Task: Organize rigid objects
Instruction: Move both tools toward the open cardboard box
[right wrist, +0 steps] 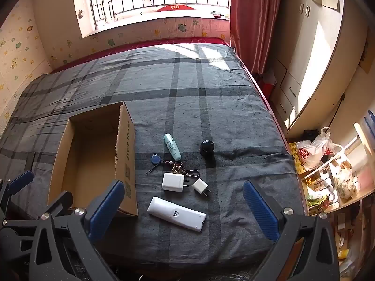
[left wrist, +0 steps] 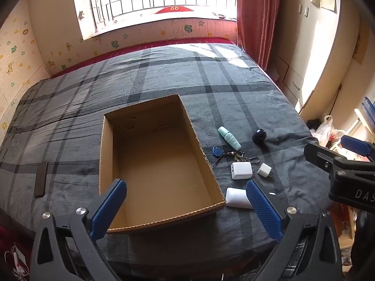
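An open, empty cardboard box (left wrist: 161, 220) (right wrist: 127, 154) lies on the bed. Right of it lie a white remote (right wrist: 177, 213) (left wrist: 236, 197), a large white charger (right wrist: 173, 182) (left wrist: 241, 170), a small white charger (right wrist: 200, 186) (left wrist: 264, 169), a keyring with a blue fob (right wrist: 155, 158) (left wrist: 216, 150), a mint green bottle (right wrist: 172, 146) (left wrist: 229, 138) and a black round object (right wrist: 207, 148) (left wrist: 259, 136). My left gripper (left wrist: 186, 207) is open above the box's near end. My right gripper (right wrist: 184, 210) is open above the remote; its body also shows in the left wrist view (left wrist: 344, 166).
The bed carries a grey plaid blanket (right wrist: 211, 107). A dark phone (left wrist: 41, 179) lies left of the box. The bed's right edge drops to a floor with plastic bags (right wrist: 311, 152) and shelves. A red curtain (right wrist: 253, 23) and wardrobe stand at the far right.
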`<state>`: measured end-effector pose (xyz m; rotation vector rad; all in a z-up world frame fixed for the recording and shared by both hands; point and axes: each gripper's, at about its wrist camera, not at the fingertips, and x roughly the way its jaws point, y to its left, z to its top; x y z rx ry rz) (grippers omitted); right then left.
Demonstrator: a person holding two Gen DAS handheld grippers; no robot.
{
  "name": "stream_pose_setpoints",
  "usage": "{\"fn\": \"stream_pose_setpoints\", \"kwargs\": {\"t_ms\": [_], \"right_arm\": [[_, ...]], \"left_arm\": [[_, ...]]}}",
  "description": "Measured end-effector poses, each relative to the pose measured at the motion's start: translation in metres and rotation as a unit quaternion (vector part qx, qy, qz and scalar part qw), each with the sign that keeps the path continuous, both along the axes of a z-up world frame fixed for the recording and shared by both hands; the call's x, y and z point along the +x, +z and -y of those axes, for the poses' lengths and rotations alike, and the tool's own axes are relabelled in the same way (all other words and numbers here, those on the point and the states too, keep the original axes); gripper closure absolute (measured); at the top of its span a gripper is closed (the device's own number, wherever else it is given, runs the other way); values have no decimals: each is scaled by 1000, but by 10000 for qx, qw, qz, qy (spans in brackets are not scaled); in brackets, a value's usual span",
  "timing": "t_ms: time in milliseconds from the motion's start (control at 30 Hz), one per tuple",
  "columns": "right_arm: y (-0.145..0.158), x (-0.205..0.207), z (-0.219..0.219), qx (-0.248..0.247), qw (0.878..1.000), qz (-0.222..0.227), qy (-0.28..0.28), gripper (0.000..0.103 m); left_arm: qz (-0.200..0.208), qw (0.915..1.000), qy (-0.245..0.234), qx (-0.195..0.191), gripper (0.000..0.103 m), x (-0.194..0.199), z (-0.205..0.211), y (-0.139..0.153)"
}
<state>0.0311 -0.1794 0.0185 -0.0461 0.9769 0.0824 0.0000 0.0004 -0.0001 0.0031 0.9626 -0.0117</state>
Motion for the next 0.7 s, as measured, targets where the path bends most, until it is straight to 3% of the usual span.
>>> {"fn": "stream_pose_setpoints", "kwargs": {"t_ms": [700], "right_arm": [[2,-1,-4,30,10000,-29,16,0]], "left_arm": [[99,9999,70,70,0,-1,-7,4]]}}
